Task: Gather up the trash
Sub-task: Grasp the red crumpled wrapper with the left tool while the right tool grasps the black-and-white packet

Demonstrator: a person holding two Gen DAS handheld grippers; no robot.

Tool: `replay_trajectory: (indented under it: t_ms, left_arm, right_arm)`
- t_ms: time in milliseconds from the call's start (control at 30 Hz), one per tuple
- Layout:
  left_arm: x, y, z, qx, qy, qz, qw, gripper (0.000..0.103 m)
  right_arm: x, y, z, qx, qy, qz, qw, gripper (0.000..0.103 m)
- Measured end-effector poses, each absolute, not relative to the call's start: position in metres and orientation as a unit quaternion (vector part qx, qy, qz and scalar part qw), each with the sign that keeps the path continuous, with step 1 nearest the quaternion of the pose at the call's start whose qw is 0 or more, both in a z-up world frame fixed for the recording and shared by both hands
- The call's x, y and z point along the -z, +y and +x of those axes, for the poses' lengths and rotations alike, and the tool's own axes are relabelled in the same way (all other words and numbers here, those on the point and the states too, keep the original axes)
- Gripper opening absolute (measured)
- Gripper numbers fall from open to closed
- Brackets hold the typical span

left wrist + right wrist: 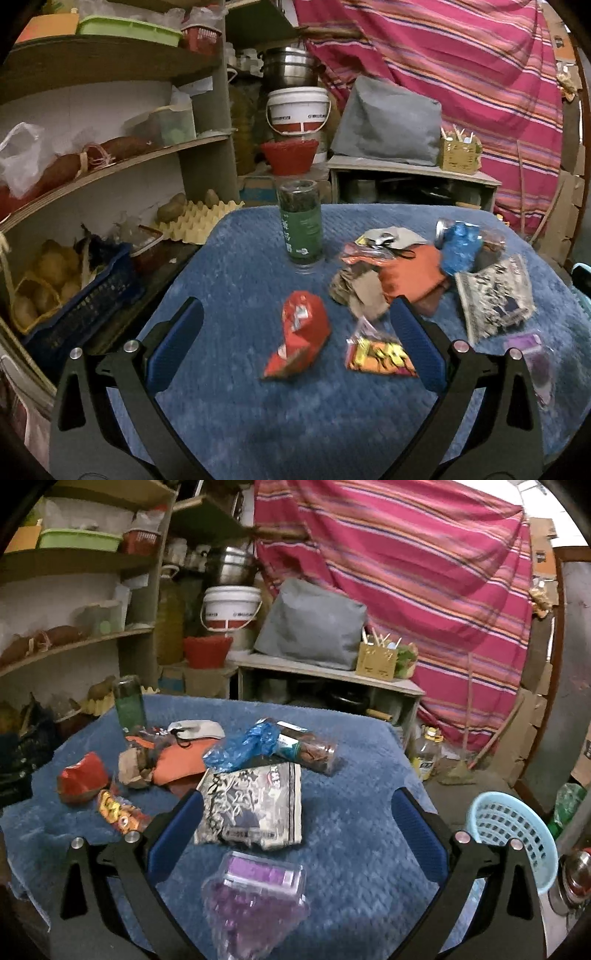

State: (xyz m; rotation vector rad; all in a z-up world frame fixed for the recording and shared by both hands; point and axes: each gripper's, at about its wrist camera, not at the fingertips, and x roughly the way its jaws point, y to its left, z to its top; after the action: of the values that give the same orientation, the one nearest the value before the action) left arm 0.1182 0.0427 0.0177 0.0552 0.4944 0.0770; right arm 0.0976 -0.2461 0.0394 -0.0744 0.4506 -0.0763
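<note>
Left wrist view first, reading from left to right. We note the left gripper [295,328] with its blue pads spread wide and nothing between them, held above a table covered in blue cloth [240,266]. A green jar [301,225] stands upright toward the far edge. Nearer us, between the two fingers, lies a crumpled red wrapper [301,334]. Just right of it lies a yellow-and-orange snack packet [380,356], close to the right pad. Beyond these we record a heap: brown paper scraps [360,291], an orange pouch [413,271], then a crumpled blue bag [460,247]. A black-and-white printed packet [495,299] lies to the right, and a clear purple container [533,350] sits near the right edge, blurred.

Right wrist view, same order. We find the red wrapper [83,777] at far left, the snack packet [118,810] beside it, the green jar [129,705] behind. The orange pouch [177,762] and blue bag [243,747] follow, with a clear tube on its side [308,751] touching the blue bag. The right gripper [295,812] is likewise spread apart and empty; the printed packet [255,808] and the purple container [255,897] lie between its fingers, the container nearer the camera. Off the table at right stands a pale blue basket [513,834].
</note>
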Motion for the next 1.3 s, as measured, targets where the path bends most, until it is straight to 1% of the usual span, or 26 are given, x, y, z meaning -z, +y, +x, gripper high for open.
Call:
replay_trajectory:
  t_ms: [167, 300, 433, 467, 500, 533, 567, 600, 633, 667, 700, 733, 767, 800, 967, 1133, 1300]
  left_arm:
    - [-0.001, 0.053, 0.136, -0.048, 0.261, 0.028, 0.964, 0.098]
    - [0.013, 0.059, 0.148, -0.052, 0.283, 0.038, 0.957, 0.098]
    - [0.024, 0.064, 0.159, -0.044, 0.301, 0.030, 0.952, 0.098]
    - [0.026, 0.064, 0.161, -0.044, 0.303, 0.030, 0.952, 0.095]
    - [0.028, 0.064, 0.164, -0.044, 0.305, 0.030, 0.951, 0.086]
    - [0.031, 0.064, 0.168, -0.035, 0.315, 0.028, 0.948, 0.080]
    - [0.033, 0.064, 0.170, -0.025, 0.322, 0.024, 0.946, 0.069]
    - [0.035, 0.064, 0.174, -0.015, 0.329, 0.019, 0.944, 0.061]
    - [0.037, 0.063, 0.177, -0.006, 0.336, 0.016, 0.942, 0.058]
    - [0.039, 0.061, 0.178, -0.004, 0.337, 0.017, 0.941, 0.052]
    - [0.040, 0.059, 0.179, -0.002, 0.338, 0.021, 0.941, 0.042]
    - [0.041, 0.057, 0.180, 0.001, 0.339, 0.024, 0.940, 0.034]
    - [0.041, 0.056, 0.180, 0.005, 0.341, 0.024, 0.940, 0.021]
    - [0.042, 0.056, 0.180, 0.011, 0.343, 0.023, 0.939, 0.019]
    - [0.034, 0.053, 0.169, 0.009, 0.325, 0.032, 0.945, 0.019]
    - [0.024, 0.058, 0.159, -0.002, 0.309, 0.033, 0.950, 0.019]
    - [0.019, 0.061, 0.157, -0.010, 0.305, 0.033, 0.952, 0.019]
  right_arm:
    - [-0.030, -0.256, 0.137, 0.039, 0.242, -0.036, 0.969, 0.099]
    - [-0.015, -0.266, 0.146, 0.024, 0.237, -0.011, 0.971, 0.099]
    - [-0.008, -0.268, 0.162, 0.045, 0.280, -0.034, 0.958, 0.099]
    - [-0.007, -0.270, 0.165, 0.052, 0.284, -0.030, 0.957, 0.099]
    - [-0.007, -0.272, 0.167, 0.052, 0.288, -0.026, 0.956, 0.099]
    - [-0.007, -0.273, 0.169, 0.050, 0.292, -0.022, 0.955, 0.099]
    - [-0.006, -0.274, 0.170, 0.047, 0.294, -0.018, 0.954, 0.099]
    - [-0.005, -0.276, 0.170, 0.047, 0.294, -0.018, 0.955, 0.099]
    - [-0.005, -0.276, 0.171, 0.048, 0.293, -0.019, 0.955, 0.099]
    - [-0.005, -0.275, 0.170, 0.050, 0.292, -0.021, 0.955, 0.099]
    - [-0.005, -0.275, 0.170, 0.052, 0.291, -0.024, 0.955, 0.099]
    - [-0.004, -0.274, 0.170, 0.053, 0.291, -0.026, 0.955, 0.099]
    - [-0.004, -0.274, 0.170, 0.053, 0.291, -0.028, 0.955, 0.099]
    - [-0.002, -0.273, 0.170, 0.052, 0.293, -0.031, 0.954, 0.099]
    - [0.003, -0.272, 0.172, 0.050, 0.300, -0.039, 0.952, 0.099]
    - [0.009, -0.282, 0.175, 0.019, 0.313, 0.009, 0.949, 0.099]
    - [0.023, -0.276, 0.184, -0.015, 0.335, 0.011, 0.942, 0.099]
